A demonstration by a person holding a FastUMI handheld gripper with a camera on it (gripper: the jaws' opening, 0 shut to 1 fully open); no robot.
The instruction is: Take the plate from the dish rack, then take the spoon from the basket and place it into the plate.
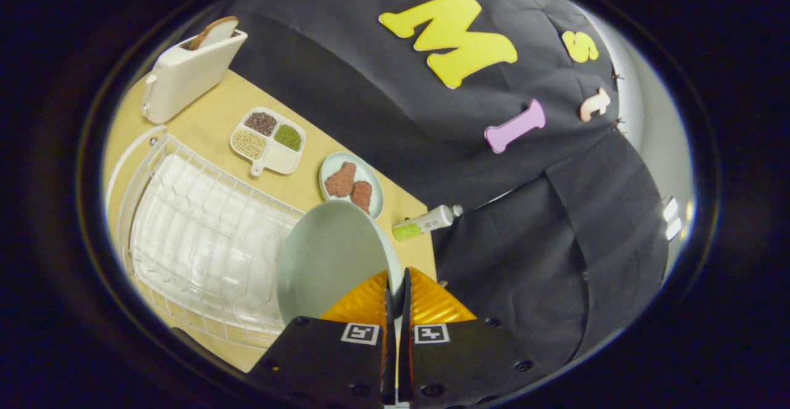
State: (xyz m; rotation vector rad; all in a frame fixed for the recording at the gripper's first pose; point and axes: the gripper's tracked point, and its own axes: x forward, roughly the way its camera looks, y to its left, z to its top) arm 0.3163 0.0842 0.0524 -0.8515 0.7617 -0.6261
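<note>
So going left to right: far left there's a toaster [185, 73] with a slice of bread [215, 31] sticking out of it, and nearer than that the white wire dish rack [203, 236], which looks like it has nothing left standing in it. Past the rack on the wooden table [207, 122] is a four-part tray of beans and grains [268, 140], then a small plate with two reddish pieces of food [352, 184] on it. The plate [330, 261] for the task is right at the gripper [398, 292], held up on edge and tilted, just right of the rack. The fingers are closed on its rim, one pad each side, so it's a pinch on the edge. Further right, a small tube [426, 223] lies near the table's edge by the black cloth. My read: this is step one, plate out of the rack and in the air, not set down yet. I can't spot the basket or spoon from here. Next move probably needs a bare bit of table to lay the plate flat, easing it down so it doesn't slip out of that edge grip or clip the food plate.
</note>
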